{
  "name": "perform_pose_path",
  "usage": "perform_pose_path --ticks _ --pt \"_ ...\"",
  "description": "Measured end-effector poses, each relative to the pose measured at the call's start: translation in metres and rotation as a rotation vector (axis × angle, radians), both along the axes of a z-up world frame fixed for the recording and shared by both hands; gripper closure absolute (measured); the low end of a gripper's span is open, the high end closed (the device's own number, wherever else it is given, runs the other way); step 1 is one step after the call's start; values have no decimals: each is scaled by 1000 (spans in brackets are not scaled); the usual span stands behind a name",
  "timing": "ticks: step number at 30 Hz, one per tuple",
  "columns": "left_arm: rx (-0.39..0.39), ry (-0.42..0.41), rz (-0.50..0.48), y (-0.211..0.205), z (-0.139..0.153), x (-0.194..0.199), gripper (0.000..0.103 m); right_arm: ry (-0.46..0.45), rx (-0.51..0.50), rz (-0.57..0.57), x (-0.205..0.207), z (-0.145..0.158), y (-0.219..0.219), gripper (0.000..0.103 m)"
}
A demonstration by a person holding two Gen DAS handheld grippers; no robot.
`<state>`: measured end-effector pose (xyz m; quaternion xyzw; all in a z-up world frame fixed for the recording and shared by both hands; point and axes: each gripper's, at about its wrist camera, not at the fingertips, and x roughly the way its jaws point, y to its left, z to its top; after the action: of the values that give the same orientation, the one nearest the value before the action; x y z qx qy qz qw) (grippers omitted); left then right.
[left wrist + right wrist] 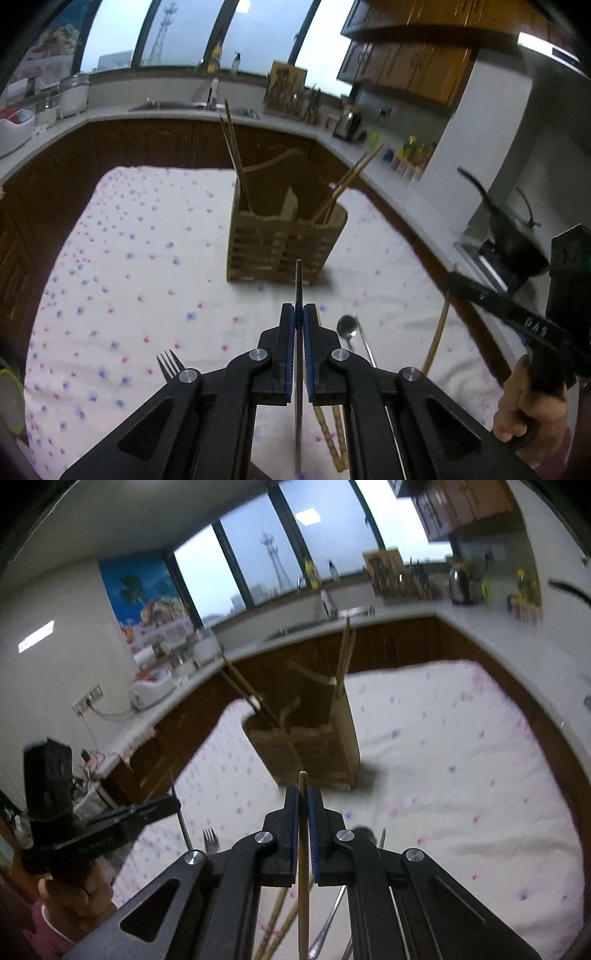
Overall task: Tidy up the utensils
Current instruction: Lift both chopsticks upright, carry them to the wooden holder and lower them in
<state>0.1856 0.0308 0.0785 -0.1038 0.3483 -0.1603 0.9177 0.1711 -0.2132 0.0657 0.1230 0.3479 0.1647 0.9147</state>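
A kitchen with dark cabinets surrounds a worktop (147, 229) under a flowered cloth. At frame centre stands a wooden holder (284, 240) containing chopsticks (232, 147). The left gripper (299, 325) clenches a dark metal utensil (299, 288); the right gripper (303, 808) clenches a wooden chopstick (303, 886). A fork (169, 363) and spoon (347, 328) lie low in frame.

The left gripper (299, 314) is clamped on a thin dark metal utensil handle (299, 288) — pointing toward the wooden utensil holder (284, 240) on the floral cloth (147, 258). A fork (169, 363), spoon (347, 328) and bamboo chopsticks (332, 435) lie below.
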Motion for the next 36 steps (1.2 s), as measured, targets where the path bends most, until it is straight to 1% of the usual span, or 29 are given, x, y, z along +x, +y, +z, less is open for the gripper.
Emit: perform_pose_path --ticks 4,8,23,30,36 --pt "-16 -30 10 10 9 -16 101 -49 -5 -8 -3 18 1 98" --pt "-31 -46 26 20 14 -25 101 -60 -10 -9 0 21 5 98" --pt "-68 -92 67 32 19 -15 101 -76 -5 -20 4 24 3 98" --pt "-84 -135 92 40 30 -6 101 -112 -4 -30 12 35 2 98" --pt "-94 -179 113 48 41 6 101 -161 0 -44 27 52 1 98"
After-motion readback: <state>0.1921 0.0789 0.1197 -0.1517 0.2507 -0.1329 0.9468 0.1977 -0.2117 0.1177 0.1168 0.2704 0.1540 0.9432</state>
